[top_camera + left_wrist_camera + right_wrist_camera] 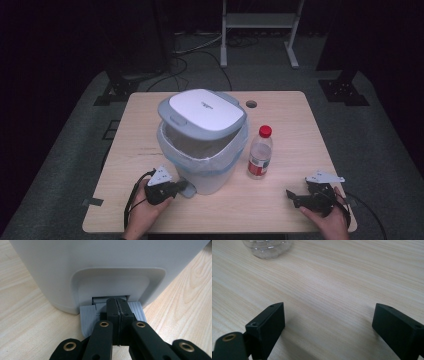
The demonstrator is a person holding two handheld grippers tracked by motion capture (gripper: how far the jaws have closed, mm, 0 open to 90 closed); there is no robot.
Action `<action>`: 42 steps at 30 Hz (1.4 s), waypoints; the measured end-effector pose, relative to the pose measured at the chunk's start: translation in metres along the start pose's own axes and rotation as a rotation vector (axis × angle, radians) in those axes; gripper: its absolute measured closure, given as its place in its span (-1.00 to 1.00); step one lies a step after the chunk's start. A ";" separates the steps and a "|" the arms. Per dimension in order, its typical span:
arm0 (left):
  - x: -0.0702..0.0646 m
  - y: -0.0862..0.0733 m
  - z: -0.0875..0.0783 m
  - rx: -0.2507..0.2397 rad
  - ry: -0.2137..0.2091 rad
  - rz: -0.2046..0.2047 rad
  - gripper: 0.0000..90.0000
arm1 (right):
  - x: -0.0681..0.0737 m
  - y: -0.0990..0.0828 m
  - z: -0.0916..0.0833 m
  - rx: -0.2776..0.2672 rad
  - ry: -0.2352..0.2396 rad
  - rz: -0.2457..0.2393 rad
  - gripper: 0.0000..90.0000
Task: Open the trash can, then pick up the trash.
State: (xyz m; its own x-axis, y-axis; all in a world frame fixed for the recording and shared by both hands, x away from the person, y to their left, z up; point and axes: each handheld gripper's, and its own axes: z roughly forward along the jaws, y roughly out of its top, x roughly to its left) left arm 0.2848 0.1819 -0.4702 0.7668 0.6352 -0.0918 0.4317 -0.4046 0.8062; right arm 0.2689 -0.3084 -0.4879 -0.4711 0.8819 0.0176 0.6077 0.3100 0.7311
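Near the bench's front edge, my left fingers, pressed together and gripping nothing, push down the pedal of the bin to prop its lid open; my right fingers wait spread wide and empty beside the bottle

Our left claw is matte black, its two blocky pads ending arms pinned with brass-ringed rivets at each joint. From above, our left claw carries a pale grey three-cornered plate on its black body, and a black cable loops from it. Our right claw shows two plain black rectangular pads with small screw holes near their tips and one brass-ringed rivet. In the high view it bears its own grey plate and a trailing black cable.
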 end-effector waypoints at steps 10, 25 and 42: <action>0.002 -0.006 0.003 0.006 -0.015 -0.014 0.99 | 0.000 0.000 0.000 0.000 0.000 0.000 -0.78; 0.003 -0.008 0.003 -0.006 -0.024 -0.023 0.99 | 0.002 0.007 0.000 -0.021 -0.002 0.013 -0.71; 0.005 -0.010 0.002 -0.018 -0.039 -0.040 0.98 | 0.013 0.040 -0.006 -0.118 0.072 -0.051 -0.69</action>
State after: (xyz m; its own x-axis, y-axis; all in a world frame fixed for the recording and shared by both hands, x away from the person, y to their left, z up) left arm 0.2858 0.1877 -0.4802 0.7673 0.6245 -0.1461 0.4535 -0.3673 0.8121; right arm 0.2835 -0.2867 -0.4539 -0.5470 0.8368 0.0240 0.5046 0.3067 0.8071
